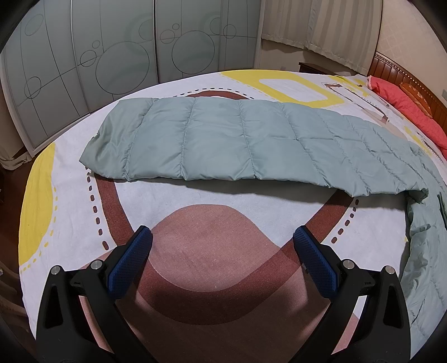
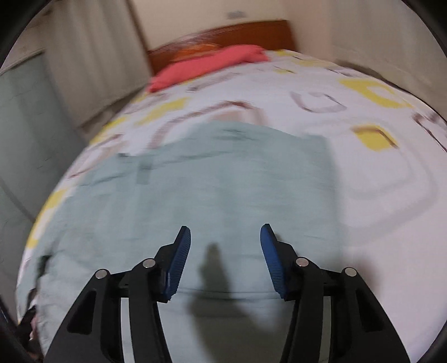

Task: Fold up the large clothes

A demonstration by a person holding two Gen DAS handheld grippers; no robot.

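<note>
A large pale green quilted garment lies spread across the bed, with part of it bunched and hanging down at the right edge of the left wrist view. My left gripper is open and empty, held above the patterned sheet in front of the garment's near edge. The right wrist view is blurred; the same green garment fills its middle. My right gripper is open and empty, held over the garment's near part.
The bed sheet is white with yellow and brown shapes. A red pillow lies by the wooden headboard. Glass wardrobe doors stand beyond the bed, curtains beside them.
</note>
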